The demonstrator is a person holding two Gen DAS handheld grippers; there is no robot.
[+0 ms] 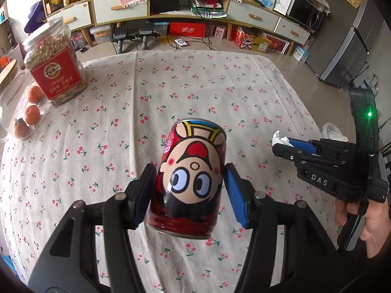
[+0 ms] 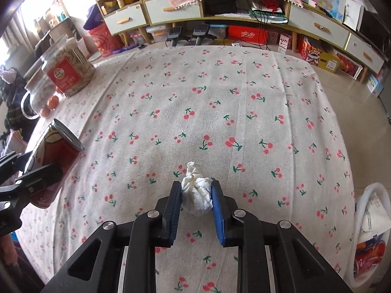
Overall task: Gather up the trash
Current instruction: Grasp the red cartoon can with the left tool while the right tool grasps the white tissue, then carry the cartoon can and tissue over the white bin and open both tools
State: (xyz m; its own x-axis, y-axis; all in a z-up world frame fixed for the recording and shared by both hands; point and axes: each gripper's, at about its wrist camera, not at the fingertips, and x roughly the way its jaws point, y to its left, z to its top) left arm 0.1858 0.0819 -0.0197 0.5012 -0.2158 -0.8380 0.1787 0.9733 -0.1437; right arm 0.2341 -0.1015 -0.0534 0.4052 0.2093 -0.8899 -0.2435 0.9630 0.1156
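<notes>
The left gripper [image 1: 189,188] has its jaws clenched on a red can [image 1: 190,178], holding it above the bench [image 1: 171,85] with its cartoon face upside down. The can's sides touch both pads [image 1: 235,195]. From the right wrist view the can [image 2: 57,158] is tilted, at the far left, clear of the cherry-print cloth [image 2: 220,85]

The right gripper [image 2: 196,195] has its jaws grasping a crumpled white tissue [image 2: 197,194], pinched between the blue pads and poking out ahead of them, over the bench. In the left view it [image 1: 281,139] shows at the tips of the right gripper [image 1: 284,146], well to the right of the can

A white bin [image 2: 371,219] stands off the bench's right edge, with wrappers inside. At the far left corner stands a jar [image 1: 55,61], with oranges [image 1: 33,114] just beside it
</notes>
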